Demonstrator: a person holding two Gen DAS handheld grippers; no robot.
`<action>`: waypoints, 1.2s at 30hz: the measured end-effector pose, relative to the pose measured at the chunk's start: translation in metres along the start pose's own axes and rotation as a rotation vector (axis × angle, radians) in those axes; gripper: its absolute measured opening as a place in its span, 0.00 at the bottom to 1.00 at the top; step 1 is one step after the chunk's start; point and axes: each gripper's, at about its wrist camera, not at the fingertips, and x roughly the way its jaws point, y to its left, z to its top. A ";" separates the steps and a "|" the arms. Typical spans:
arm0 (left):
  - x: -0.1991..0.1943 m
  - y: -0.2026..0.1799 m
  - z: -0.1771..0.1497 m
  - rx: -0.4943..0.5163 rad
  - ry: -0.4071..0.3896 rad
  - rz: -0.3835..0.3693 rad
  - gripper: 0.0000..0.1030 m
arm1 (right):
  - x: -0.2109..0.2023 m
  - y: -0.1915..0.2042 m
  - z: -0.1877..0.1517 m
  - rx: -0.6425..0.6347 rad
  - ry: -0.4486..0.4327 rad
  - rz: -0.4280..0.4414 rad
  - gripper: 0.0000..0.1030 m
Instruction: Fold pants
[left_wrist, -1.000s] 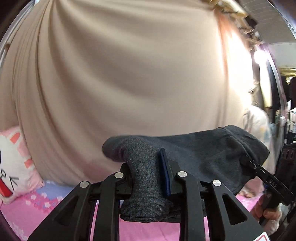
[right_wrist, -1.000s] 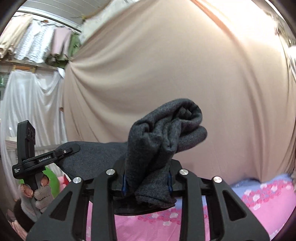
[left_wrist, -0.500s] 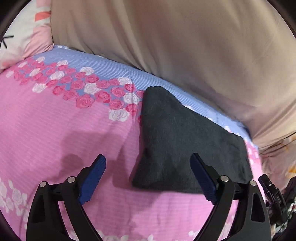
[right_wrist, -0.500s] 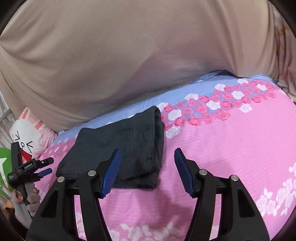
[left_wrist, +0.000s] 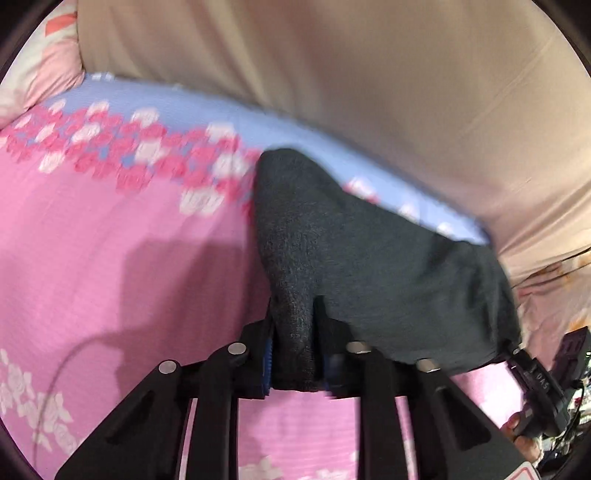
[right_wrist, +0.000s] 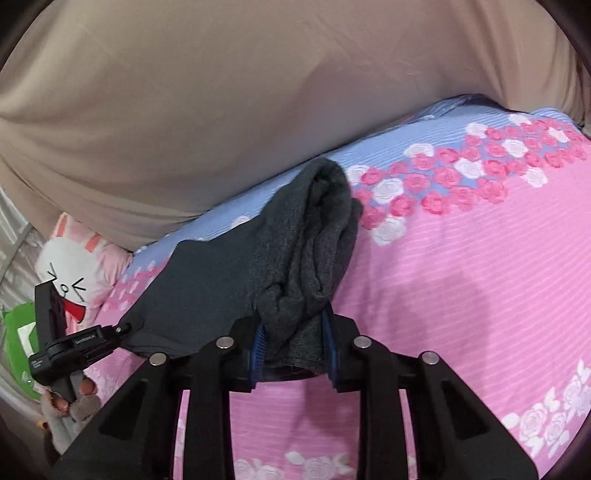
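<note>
The dark grey pants (left_wrist: 369, 258) are a folded bundle on the pink flowered bedsheet (left_wrist: 110, 258). My left gripper (left_wrist: 295, 354) is shut on the near left corner of the pants. My right gripper (right_wrist: 293, 343) is shut on the bunched near right corner of the pants (right_wrist: 306, 251). The cloth stretches between the two grippers and its near edge is lifted off the sheet. The other gripper shows at the edge of each view, the right one in the left wrist view (left_wrist: 535, 380) and the left one in the right wrist view (right_wrist: 74, 343).
A beige curtain (right_wrist: 221, 110) hangs behind the bed. A white and pink rabbit pillow (right_wrist: 74, 266) lies at the left end of the bed, with a green object (right_wrist: 18, 332) beside it. The blue band of the sheet (right_wrist: 424, 136) runs along the far edge.
Half a second ago both grippers were open above the pants lying flat. Now both have closed on the near corners and the cloth bunches up in the jaws.
</note>
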 end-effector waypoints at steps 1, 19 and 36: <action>0.008 0.005 -0.002 0.000 0.014 0.030 0.47 | 0.005 -0.007 -0.005 0.012 0.012 -0.063 0.33; -0.052 -0.028 -0.039 0.179 -0.293 0.261 0.63 | -0.066 0.066 -0.043 -0.241 -0.169 -0.182 0.02; -0.061 -0.050 -0.141 0.300 -0.388 0.326 0.77 | -0.107 0.071 -0.125 -0.205 -0.301 -0.269 0.82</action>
